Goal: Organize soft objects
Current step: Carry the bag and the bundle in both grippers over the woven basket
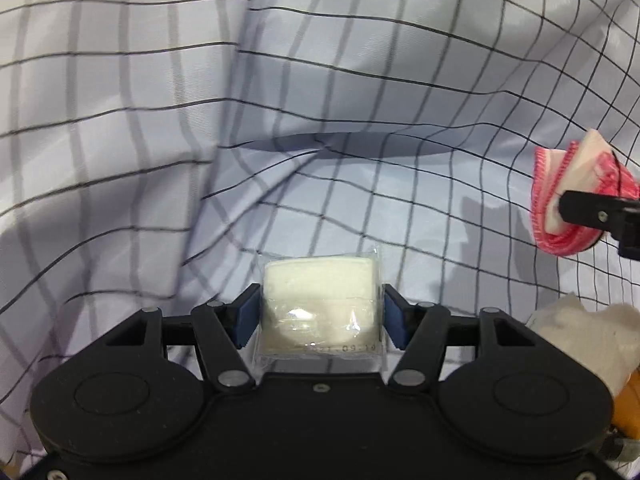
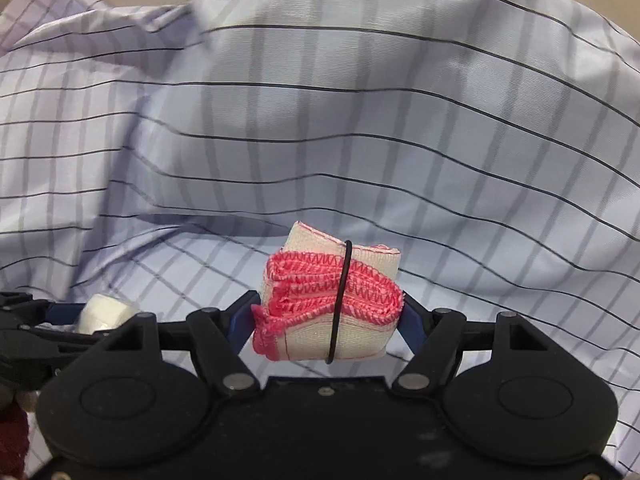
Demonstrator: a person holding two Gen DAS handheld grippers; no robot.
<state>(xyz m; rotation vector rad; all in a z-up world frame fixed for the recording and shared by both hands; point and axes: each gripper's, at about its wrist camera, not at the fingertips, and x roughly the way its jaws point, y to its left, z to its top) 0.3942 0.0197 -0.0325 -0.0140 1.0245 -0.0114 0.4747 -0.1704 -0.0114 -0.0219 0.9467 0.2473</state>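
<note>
My left gripper (image 1: 321, 312) is shut on a white sponge pad sealed in clear plastic (image 1: 320, 300), held above the checked cloth. My right gripper (image 2: 328, 312) is shut on a folded white cloth with pink stitched edges (image 2: 328, 304), bound by a black rubber band. That pink-edged cloth also shows in the left wrist view (image 1: 568, 196) at the far right, in the right gripper's black finger (image 1: 592, 210). The wrapped pad also shows in the right wrist view (image 2: 106, 312) at the left, in the left gripper.
A pale blue checked cloth (image 1: 200, 120) with folds and wrinkles covers the whole surface, also in the right wrist view (image 2: 360, 120). A crumpled white fabric piece (image 1: 580, 336) lies at the lower right of the left wrist view, with something orange beside it.
</note>
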